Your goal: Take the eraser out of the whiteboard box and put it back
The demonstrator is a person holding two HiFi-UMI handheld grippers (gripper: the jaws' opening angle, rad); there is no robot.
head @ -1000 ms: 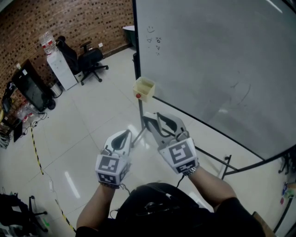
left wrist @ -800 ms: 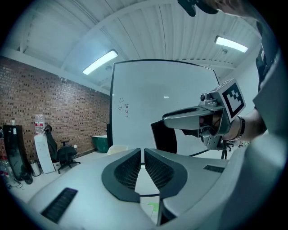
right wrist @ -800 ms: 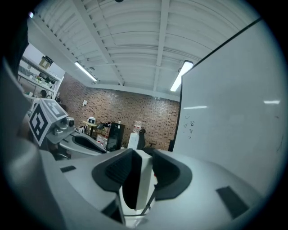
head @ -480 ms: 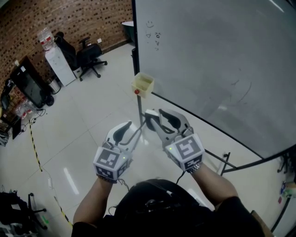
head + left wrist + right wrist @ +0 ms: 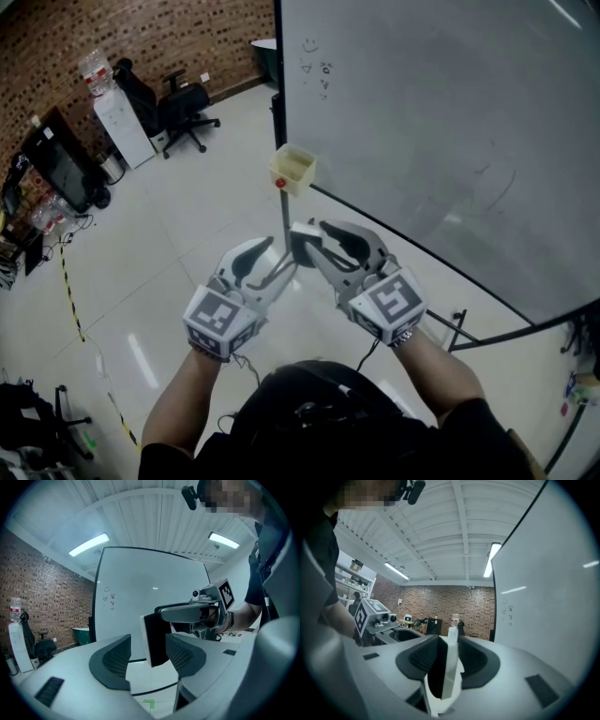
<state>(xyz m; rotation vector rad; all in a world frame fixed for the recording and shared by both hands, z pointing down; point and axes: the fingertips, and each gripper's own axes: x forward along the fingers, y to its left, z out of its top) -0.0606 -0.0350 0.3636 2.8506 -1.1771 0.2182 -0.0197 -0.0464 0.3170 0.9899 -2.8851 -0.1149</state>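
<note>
Eraser (image 5: 157, 639) is clamped in the R gripper (image 5: 323, 242). Its jaws are narrow and closed on it edge-on, w/ the black felt to one side and the white back to the other. The same eraser also stands btwn the jaws of the L gripper (image 5: 272, 265). Those jaws have just been opening and now stand wide. There's a clear gap on the white-back side. On the felt side the eraser overlaps the pad in the L gripper view, so can't tell if they touch there.

The 2 grippers meet tip to tip, L coming in from the side of the R. Whiteboard box (image 5: 293, 169) is above and beyond both sets of tips, apart from them, on the edge of the whiteboard (image 5: 450, 122).

Count: 1 eraser, 1 box, 1 board, 2 grippers.

Hard to see: the inside of the box is too small to make out. Eraser's lower end is buried btwn the R jaws. Scribbles on the board aren't legible. Board is cut off at top and right in the head view.
</note>
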